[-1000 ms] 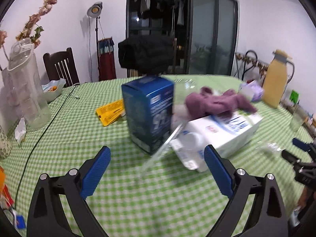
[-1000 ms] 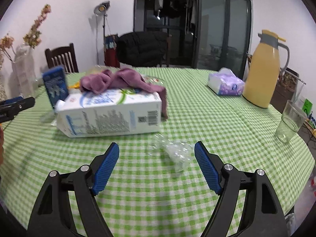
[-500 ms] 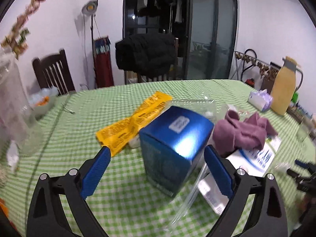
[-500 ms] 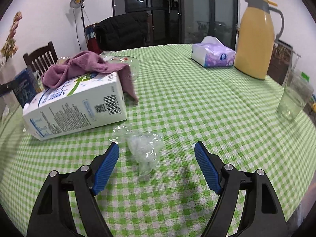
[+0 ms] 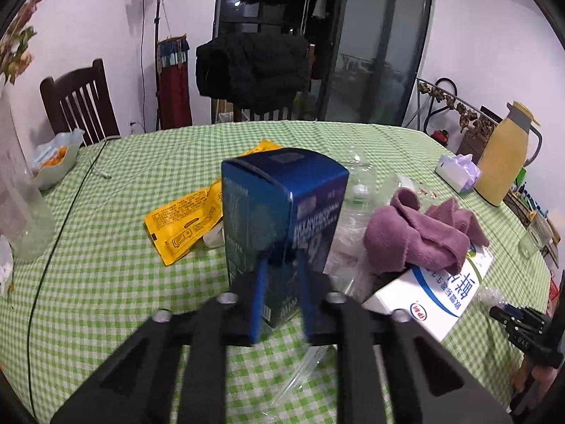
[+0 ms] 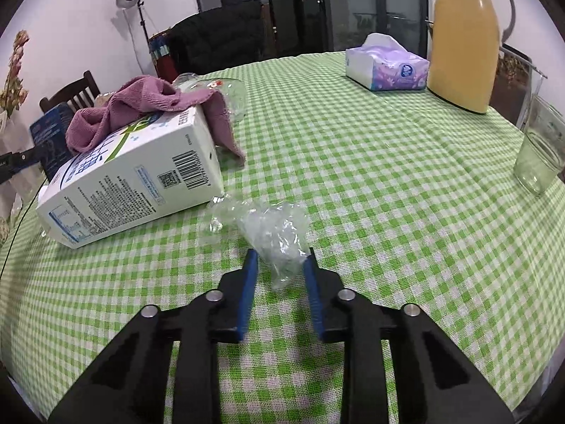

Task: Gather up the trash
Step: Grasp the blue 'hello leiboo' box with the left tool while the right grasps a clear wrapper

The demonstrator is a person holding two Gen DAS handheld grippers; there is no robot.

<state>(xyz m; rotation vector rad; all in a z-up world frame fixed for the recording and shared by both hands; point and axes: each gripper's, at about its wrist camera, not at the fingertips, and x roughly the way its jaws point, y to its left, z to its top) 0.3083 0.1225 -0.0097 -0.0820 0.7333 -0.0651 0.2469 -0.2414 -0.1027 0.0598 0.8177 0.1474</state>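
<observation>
A blue carton (image 5: 282, 219) stands upright on the green checked table (image 5: 106, 282). My left gripper (image 5: 280, 265) has closed on its near lower corner. A crumpled clear plastic wrapper (image 6: 272, 229) lies on the cloth, and my right gripper (image 6: 279, 258) is closed around its near end. A white milk carton (image 6: 130, 176) lies on its side with a purple cloth (image 6: 148, 102) draped over it; both also show in the left wrist view (image 5: 441, 293). A yellow wrapper (image 5: 190, 212) lies flat behind the blue carton.
A yellow thermos jug (image 6: 462, 35), a tissue pack (image 6: 385, 67) and a drinking glass (image 6: 540, 155) stand at the right. A clear glass bowl (image 6: 226, 92) sits behind the milk carton. A vase (image 5: 17, 198), a snack bowl (image 5: 53, 159) and a black cable (image 5: 60, 233) are at the left.
Both grippers went from wide open to closed. The left moved in onto the blue carton; the right moved forward onto the clear plastic wrapper.
</observation>
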